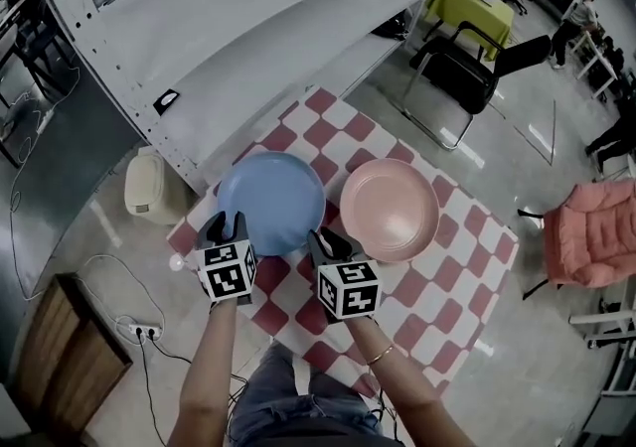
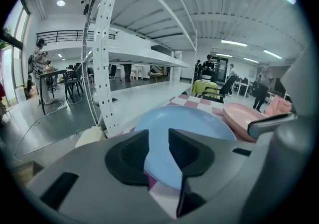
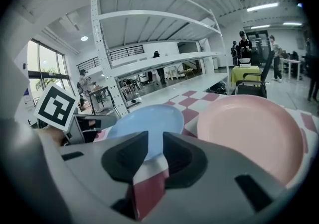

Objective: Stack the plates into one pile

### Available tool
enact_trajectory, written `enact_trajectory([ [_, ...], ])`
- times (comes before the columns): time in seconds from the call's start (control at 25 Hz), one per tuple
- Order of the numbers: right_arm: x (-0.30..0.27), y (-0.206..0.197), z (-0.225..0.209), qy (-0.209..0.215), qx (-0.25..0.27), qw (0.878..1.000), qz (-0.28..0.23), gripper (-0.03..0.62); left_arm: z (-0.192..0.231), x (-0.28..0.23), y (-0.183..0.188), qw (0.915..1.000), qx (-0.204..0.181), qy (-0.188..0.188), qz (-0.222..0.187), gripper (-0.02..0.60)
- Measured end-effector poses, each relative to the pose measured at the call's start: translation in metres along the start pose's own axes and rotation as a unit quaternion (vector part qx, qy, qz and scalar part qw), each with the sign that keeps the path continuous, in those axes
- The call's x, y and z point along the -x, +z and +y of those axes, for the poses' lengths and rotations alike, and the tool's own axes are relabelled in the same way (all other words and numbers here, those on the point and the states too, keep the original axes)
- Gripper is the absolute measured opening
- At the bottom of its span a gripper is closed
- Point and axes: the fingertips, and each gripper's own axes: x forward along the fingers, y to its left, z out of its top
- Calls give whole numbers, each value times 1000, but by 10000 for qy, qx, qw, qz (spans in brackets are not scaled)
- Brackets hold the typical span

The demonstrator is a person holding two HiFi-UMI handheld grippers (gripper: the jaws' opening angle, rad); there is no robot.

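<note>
Nearest, at the cloth's near side: left hand-held gripper (image 1: 227,228), jaws wide apart, clasping nothing, tips at the near rim of the blue plate (image 1: 270,202). Just beside it, right hand-held gripper (image 1: 326,241), jaws parted less widely, likewise empty, tips by that plate's near right rim.

Blue plate and pink plate (image 1: 390,209) flat on the red-and-white checked cloth (image 1: 442,286), side by side, a strip of cloth between, not yet stacked.

Only in the left gripper view: blue rim and cloth framed between the pads, neither pad pressing. Only in the right gripper view: bare cloth between the pads, blue plate beyond, a marker cube (image 3: 56,106) at left.

Only in the head view: cloth edges, open checks right of the pink plate, beige bin (image 1: 147,185) off the left corner.

Farther: white shelf rack (image 1: 248,28) close behind the blue plate, black chair (image 1: 457,73) behind the pink.
</note>
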Motion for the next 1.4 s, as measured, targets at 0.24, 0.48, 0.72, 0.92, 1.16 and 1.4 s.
enact_trajectory([
  [0.24,-24,-3,-4,-550,-94,9984,100,129,31,-25,-3,9999,-30,-26,154,135],
  [0.48,-36,-16,-19,-1133,-500,9920,261,163,49,-51,-3,9990,-112,-305,313,138],
  [0.72,-53,-18,-27,-1454,-810,9854,350,163,48,-75,-3,9960,-79,-720,525,144],
  [0.92,-64,-18,-32,-1615,-882,9818,470,163,44,-92,1,9937,-7,-922,645,144],
  [1.16,-70,-20,-34,-1651,-848,9811,546,163,41,-99,0,9920,-228,-982,764,123],
  [1.4,-70,-20,-32,-1642,-856,9810,582,163,47,-95,-2,9932,-56,-884,759,77],
])
